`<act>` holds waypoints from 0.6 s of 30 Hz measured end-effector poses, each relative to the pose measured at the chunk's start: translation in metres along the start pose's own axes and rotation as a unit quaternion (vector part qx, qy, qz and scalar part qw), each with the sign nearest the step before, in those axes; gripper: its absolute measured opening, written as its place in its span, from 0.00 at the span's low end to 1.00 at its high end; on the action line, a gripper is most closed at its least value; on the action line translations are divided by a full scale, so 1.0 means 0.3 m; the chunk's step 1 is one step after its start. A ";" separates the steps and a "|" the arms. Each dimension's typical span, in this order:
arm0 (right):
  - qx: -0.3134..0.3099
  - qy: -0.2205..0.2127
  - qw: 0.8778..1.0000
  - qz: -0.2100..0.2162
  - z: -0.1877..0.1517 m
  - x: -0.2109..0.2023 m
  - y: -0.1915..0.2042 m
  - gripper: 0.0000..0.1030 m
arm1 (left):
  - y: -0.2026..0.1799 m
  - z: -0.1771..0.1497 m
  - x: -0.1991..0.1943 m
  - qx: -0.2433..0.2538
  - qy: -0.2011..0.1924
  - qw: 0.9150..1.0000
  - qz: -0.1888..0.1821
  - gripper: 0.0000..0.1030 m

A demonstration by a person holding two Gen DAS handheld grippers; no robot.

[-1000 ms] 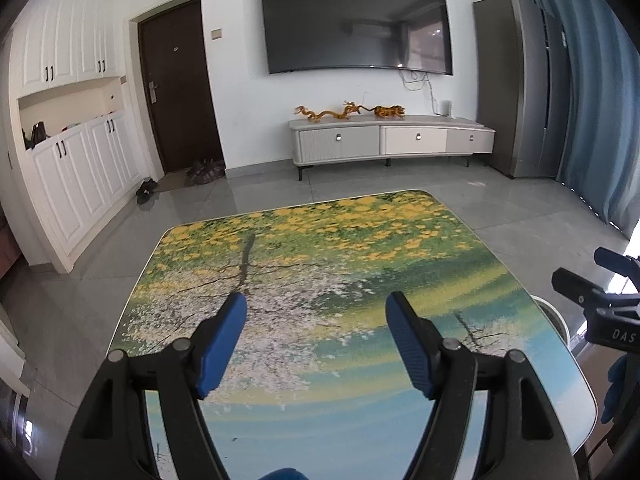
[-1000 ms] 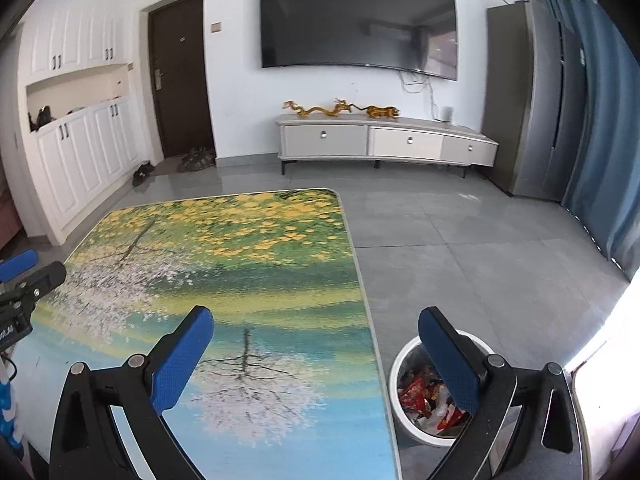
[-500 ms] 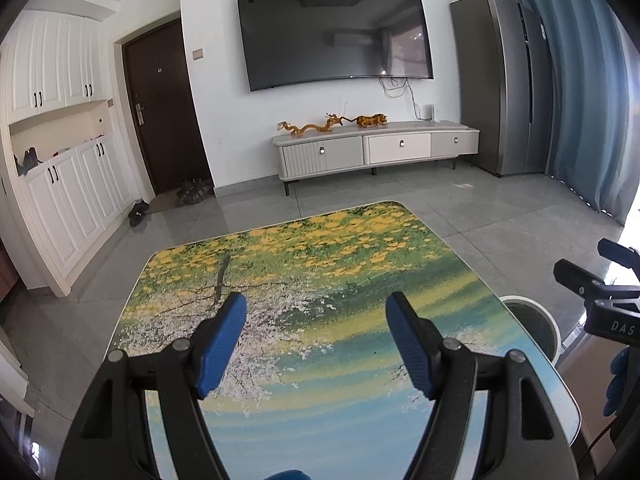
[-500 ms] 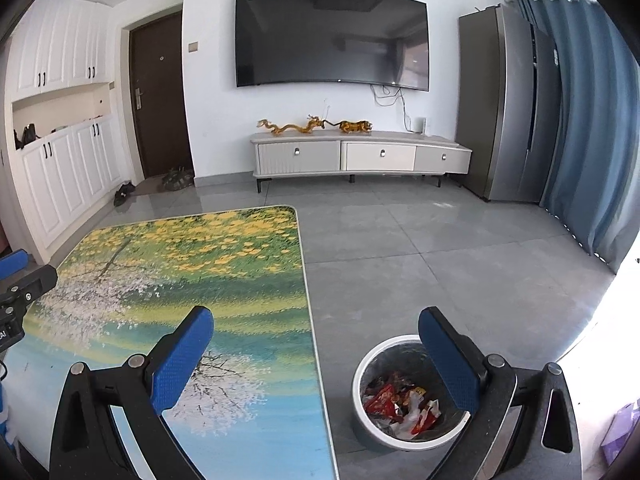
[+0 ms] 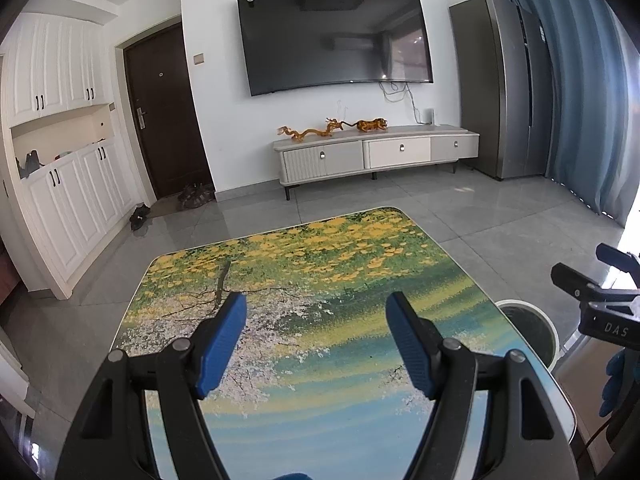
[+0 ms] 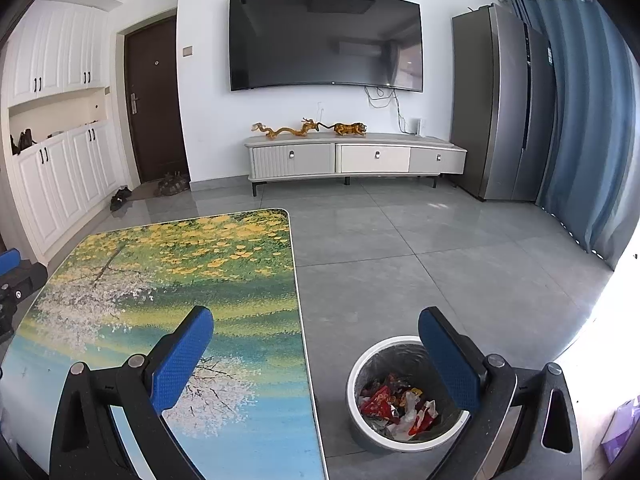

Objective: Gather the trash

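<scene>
The left claw [image 5: 316, 340] is held open over the table [image 5: 320, 420], its blue pads spread wide with nothing between them. The right claw [image 6: 316, 360] is likewise open and empty; one pad is seen over the table's right edge, the other over the rim of the trash bin [image 6: 356, 392]. In the left wrist view the right claw is glimpsed at the far right edge, with a blue-gloved hand [image 5: 614, 384] below it.

The table top is covered by a printed scene — yellow blossoms, a white flowering tree, blue-green water — and no loose items are seen on it. The trash bin is set on the grey tiled floor [image 6: 440, 260] just beside the table's right side, and crumpled wrappers [image 6: 396, 404] (red, white and yellow) are seen inside it.

Further out, a low TV cabinet [image 6: 352, 158] is placed against the white wall, with golden figurines [image 6: 308, 128] on top and a large dark television [image 6: 324, 40] mounted above. A dark door [image 6: 154, 100] and white cupboards [image 6: 56, 120] are seen at left, a grey refrigerator [image 6: 500, 100] and blue curtains [image 6: 580, 120] at right.
</scene>
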State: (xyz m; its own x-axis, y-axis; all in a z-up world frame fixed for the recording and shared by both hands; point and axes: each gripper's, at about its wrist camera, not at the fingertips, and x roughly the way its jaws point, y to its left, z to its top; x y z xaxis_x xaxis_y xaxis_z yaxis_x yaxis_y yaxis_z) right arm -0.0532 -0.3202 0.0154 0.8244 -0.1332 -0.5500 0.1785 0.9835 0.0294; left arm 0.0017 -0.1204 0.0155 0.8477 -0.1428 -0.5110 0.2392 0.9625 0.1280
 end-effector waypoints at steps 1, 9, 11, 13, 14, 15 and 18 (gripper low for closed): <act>-0.001 0.000 1.000 0.000 0.000 0.000 0.001 1.00 | 0.004 0.000 -0.003 -0.002 -0.001 1.000 0.000 0.69; -0.005 0.000 1.000 0.000 -0.002 0.001 0.006 1.00 | 0.022 0.000 -0.013 -0.013 -0.009 1.000 0.005 0.69; -0.005 -0.001 1.000 -0.001 -0.003 0.000 0.006 1.00 | 0.027 0.000 -0.015 -0.015 -0.010 1.000 0.005 0.69; -0.006 -0.001 1.000 0.000 -0.003 0.002 0.007 1.00 | 0.030 -0.001 -0.013 -0.018 -0.010 1.000 0.005 0.69; -0.006 -0.001 1.000 0.000 -0.003 0.002 0.008 1.00 | 0.032 -0.001 -0.012 -0.019 -0.009 1.000 0.005 0.69; -0.006 -0.001 1.000 0.000 -0.003 0.003 0.007 1.00 | 0.034 -0.001 -0.012 -0.020 -0.010 1.000 0.005 0.69; -0.005 0.000 1.000 -0.001 -0.003 0.003 0.007 1.00 | 0.037 -0.002 -0.012 -0.021 -0.010 1.000 0.005 0.69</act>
State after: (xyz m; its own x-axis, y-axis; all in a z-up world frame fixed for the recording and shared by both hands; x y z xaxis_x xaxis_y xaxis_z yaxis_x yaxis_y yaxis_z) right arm -0.0526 -0.3180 0.0141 0.8242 -0.1345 -0.5501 0.1738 0.9846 0.0197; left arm 0.0011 -0.1091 0.0181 0.8594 -0.1363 -0.4927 0.2099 0.9729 0.0970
